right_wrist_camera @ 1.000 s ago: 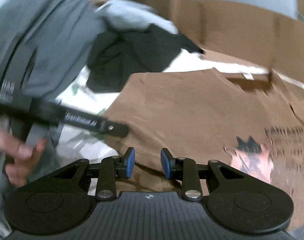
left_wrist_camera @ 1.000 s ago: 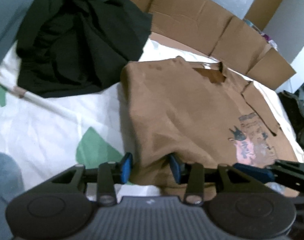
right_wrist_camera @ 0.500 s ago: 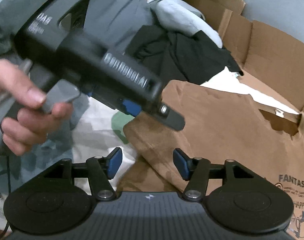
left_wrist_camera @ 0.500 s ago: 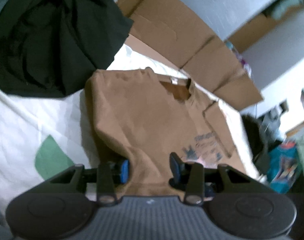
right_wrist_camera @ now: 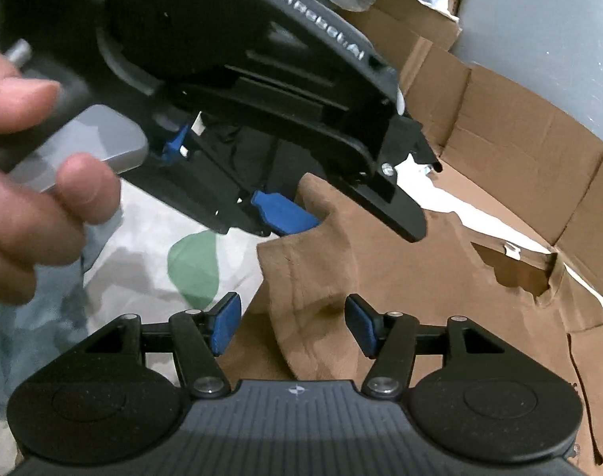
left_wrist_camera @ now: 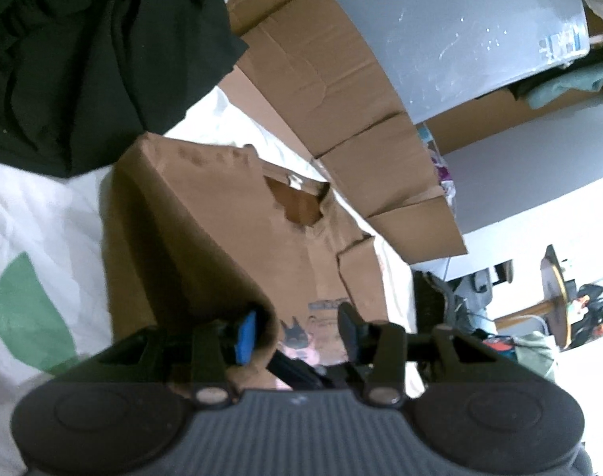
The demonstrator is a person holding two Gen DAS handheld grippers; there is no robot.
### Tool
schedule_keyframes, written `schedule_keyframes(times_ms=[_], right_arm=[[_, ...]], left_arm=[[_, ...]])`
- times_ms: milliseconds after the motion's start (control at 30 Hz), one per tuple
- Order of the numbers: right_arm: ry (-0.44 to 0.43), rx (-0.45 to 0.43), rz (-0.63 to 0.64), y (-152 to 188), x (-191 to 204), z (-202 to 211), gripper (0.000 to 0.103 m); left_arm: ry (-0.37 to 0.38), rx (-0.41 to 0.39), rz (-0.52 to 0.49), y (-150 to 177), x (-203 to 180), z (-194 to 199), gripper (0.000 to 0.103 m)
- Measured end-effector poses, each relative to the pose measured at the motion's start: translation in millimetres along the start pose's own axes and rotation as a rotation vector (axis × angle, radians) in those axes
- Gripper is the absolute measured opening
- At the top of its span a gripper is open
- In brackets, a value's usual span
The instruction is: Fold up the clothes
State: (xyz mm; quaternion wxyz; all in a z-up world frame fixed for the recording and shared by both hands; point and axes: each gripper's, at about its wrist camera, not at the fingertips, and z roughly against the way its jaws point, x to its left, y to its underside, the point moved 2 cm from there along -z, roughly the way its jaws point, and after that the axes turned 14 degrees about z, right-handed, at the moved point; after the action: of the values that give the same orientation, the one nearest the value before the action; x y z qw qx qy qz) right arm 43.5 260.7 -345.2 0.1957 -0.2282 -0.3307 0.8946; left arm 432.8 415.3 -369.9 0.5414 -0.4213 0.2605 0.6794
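Observation:
A brown T-shirt [left_wrist_camera: 222,230] with a printed front lies flat on a white sheet, its collar [left_wrist_camera: 297,206] towards the cardboard. My left gripper [left_wrist_camera: 297,325] has a bunched fold of the shirt's near edge between its pads and holds it raised; its jaws are easing apart. The right wrist view shows that same left gripper [right_wrist_camera: 361,222], tilted, in a person's hand [right_wrist_camera: 31,158], with the brown T-shirt [right_wrist_camera: 420,297] peaking up between its fingers. My right gripper [right_wrist_camera: 293,317] stands open just over the shirt's left edge, its pads pressing on nothing.
A heap of black clothing [left_wrist_camera: 83,59] lies at the back left on the sheet [left_wrist_camera: 43,218], which has green patches. Flattened cardboard [left_wrist_camera: 321,71] stands along the far side. Clutter and a round wooden table [left_wrist_camera: 555,297] are at the far right.
The right gripper's jaws have spread wide and released the shirt edge. The left gripper has rolled and risen a little, lifting the shirt's edge, and now looms close over the right gripper.

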Motion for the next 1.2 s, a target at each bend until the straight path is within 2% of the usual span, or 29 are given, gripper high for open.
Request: schedule_keyframes(times_ms=[233, 500, 567, 800, 900, 933, 1067, 1200], right_arm=[[0.035, -0.019, -0.054, -0.6, -9.2, 4.2, 0.065], [0.076, -0.019, -0.106, 0.7, -17.0, 5.8, 0.062], [0.090, 0.002, -0.119, 1.0, -20.0, 4.1, 0.047], [0.154, 0.048, -0.156, 2.0, -32.9, 1.8, 0.024], [0.175, 0.054, -0.153, -2.3, -38.9, 0.6, 0.012], [0.176, 0.060, -0.152, -3.0, -41.7, -1.0, 0.005], [0.158, 0.076, -0.119, -8.3, -50.6, -7.5, 0.003], [0.090, 0.121, -0.085, -15.5, -62.2, -17.8, 0.002]], left_arm=[[-0.003, 0.046, 0.032, 5.2, -5.6, -9.8, 0.052], [0.023, 0.045, 0.059, 5.9, -8.6, -16.0, 0.055], [0.033, 0.043, 0.066, 5.5, -8.7, -16.7, 0.055], [0.035, 0.021, 0.055, 2.5, -12.9, -15.3, 0.055], [0.000, -0.025, 0.049, -1.5, -12.0, -6.1, 0.055], [-0.024, -0.042, 0.038, -2.4, -12.0, -2.2, 0.055], [-0.123, -0.128, 0.031, -5.7, -2.6, 17.4, 0.055], [-0.241, -0.205, 0.035, -8.7, 14.3, 33.1, 0.055]])
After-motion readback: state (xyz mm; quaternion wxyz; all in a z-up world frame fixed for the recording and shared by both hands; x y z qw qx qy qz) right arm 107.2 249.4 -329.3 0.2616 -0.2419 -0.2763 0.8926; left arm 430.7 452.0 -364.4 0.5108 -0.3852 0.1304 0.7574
